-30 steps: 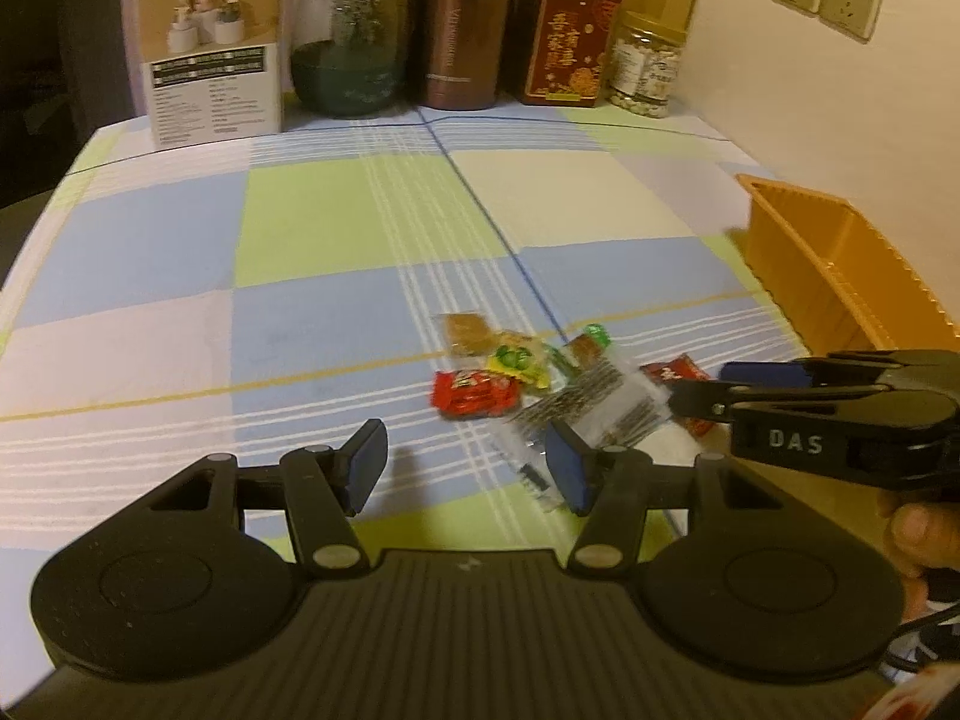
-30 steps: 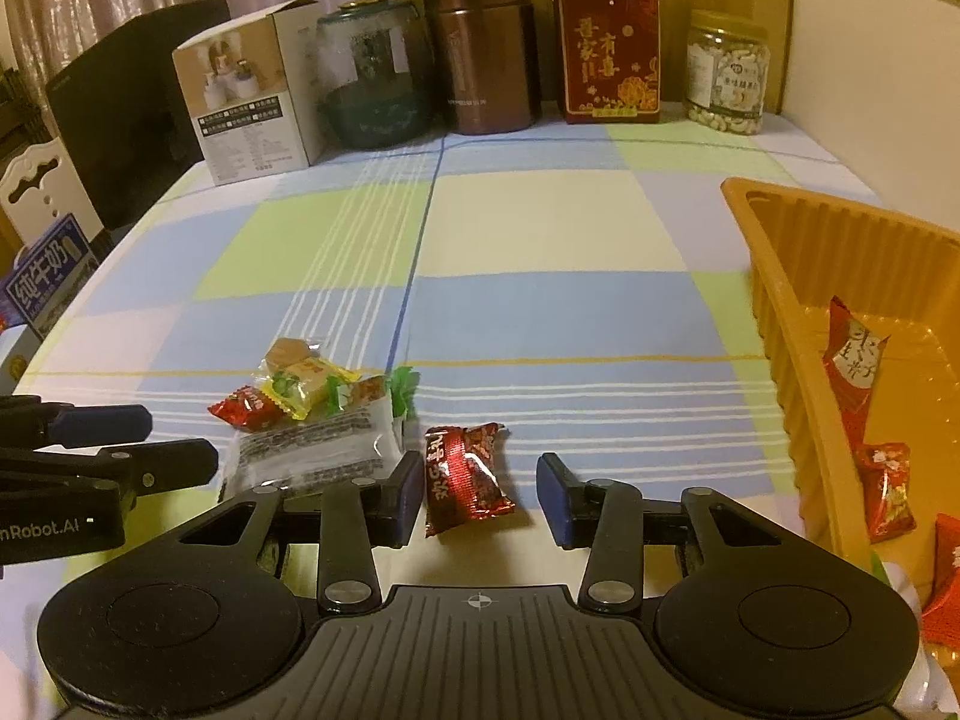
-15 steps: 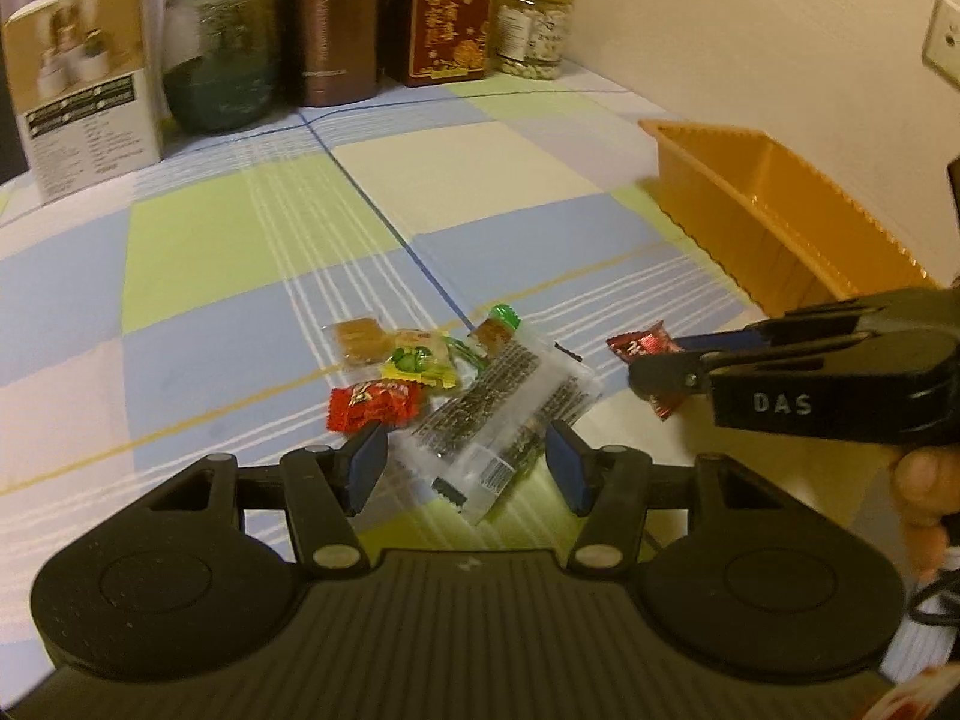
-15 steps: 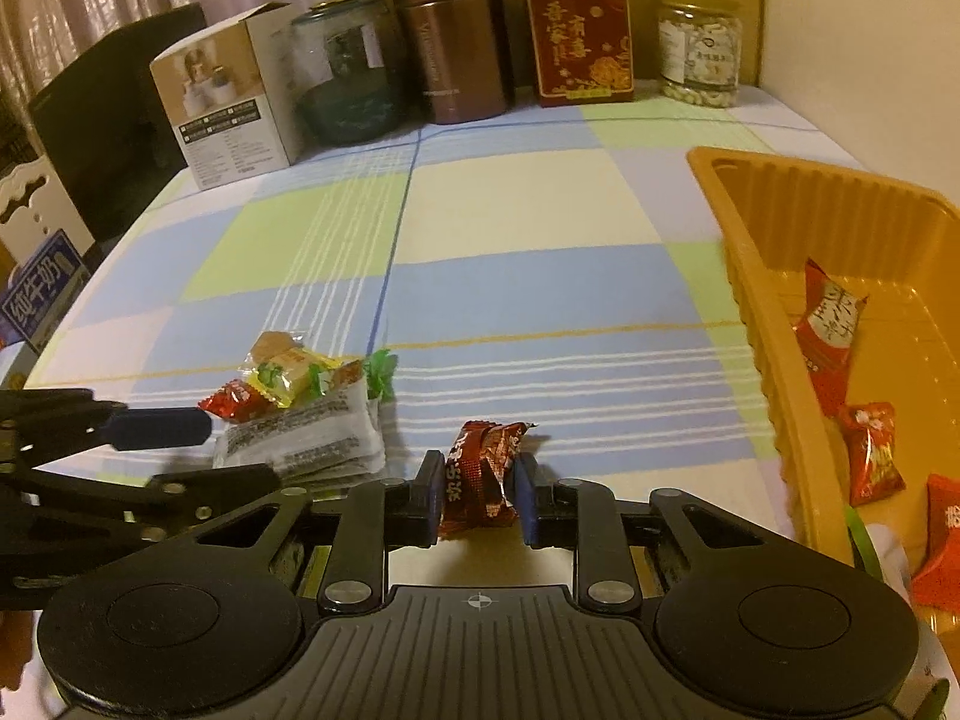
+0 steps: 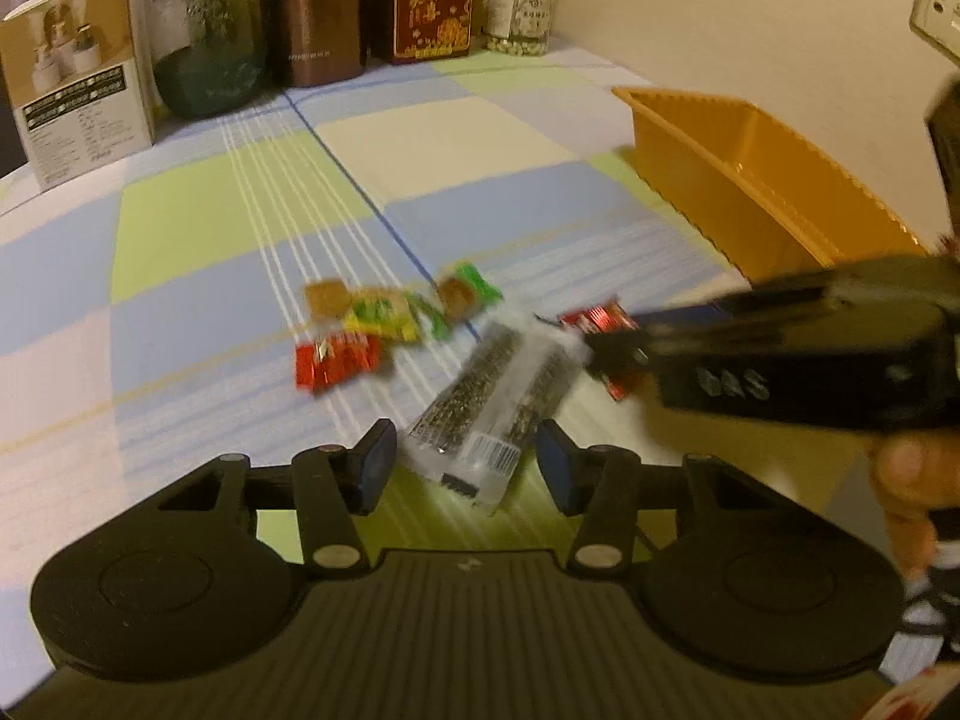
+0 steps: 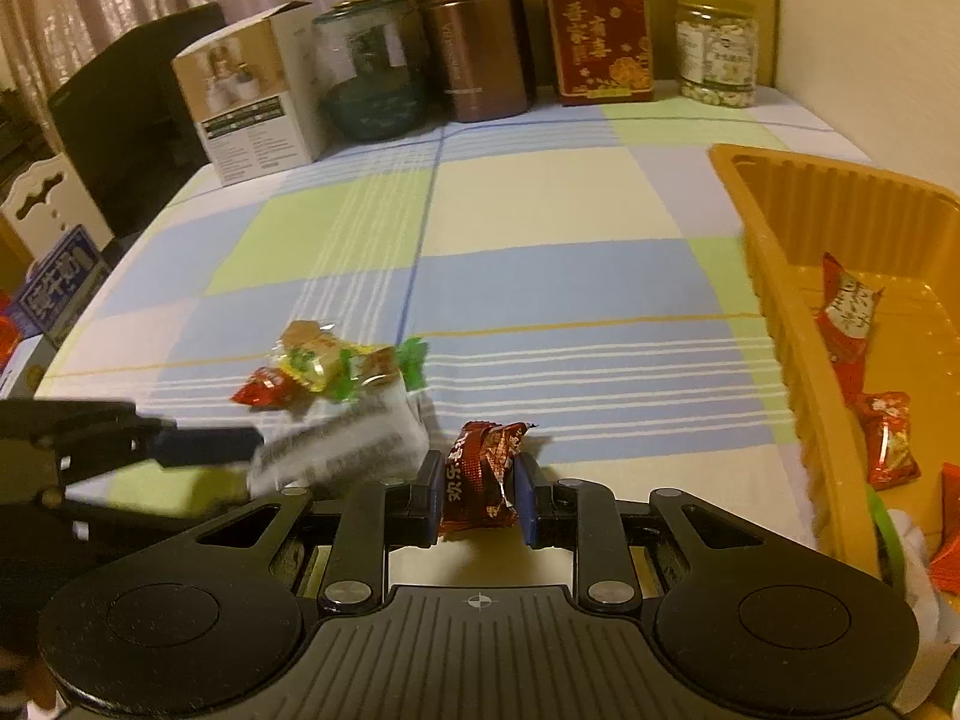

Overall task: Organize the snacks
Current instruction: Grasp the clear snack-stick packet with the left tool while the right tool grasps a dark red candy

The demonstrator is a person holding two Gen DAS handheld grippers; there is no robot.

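A clear packet of dark seeded bars [image 5: 480,414] lies on the checked tablecloth between the fingers of my left gripper [image 5: 465,471]. The jaws are closing, with a gap still showing on each side of the packet. My right gripper [image 6: 478,486] is shut on a dark red wrapped candy [image 6: 480,471], just above the cloth. From the left wrist view that gripper [image 5: 780,354] comes in from the right with the candy [image 5: 600,324] at its tip. A small pile of wrapped candies [image 6: 324,366], red, yellow-green and brown, lies just beyond the packet [image 6: 342,450]. The orange tray [image 6: 780,312] stands at the right.
Red snack packets [image 6: 846,318] lie in the tray. Along the table's far edge stand a white box [image 6: 252,102], a glass jar [image 6: 366,72], a brown canister [image 6: 474,36], a red tin [image 6: 603,30] and a nut jar [image 6: 717,48]. A wall runs on the right.
My right gripper closed on the dark red candy and lifted it slightly. My left gripper slid forward around the clear packet, rolled a little, and its fingers drew closer together.
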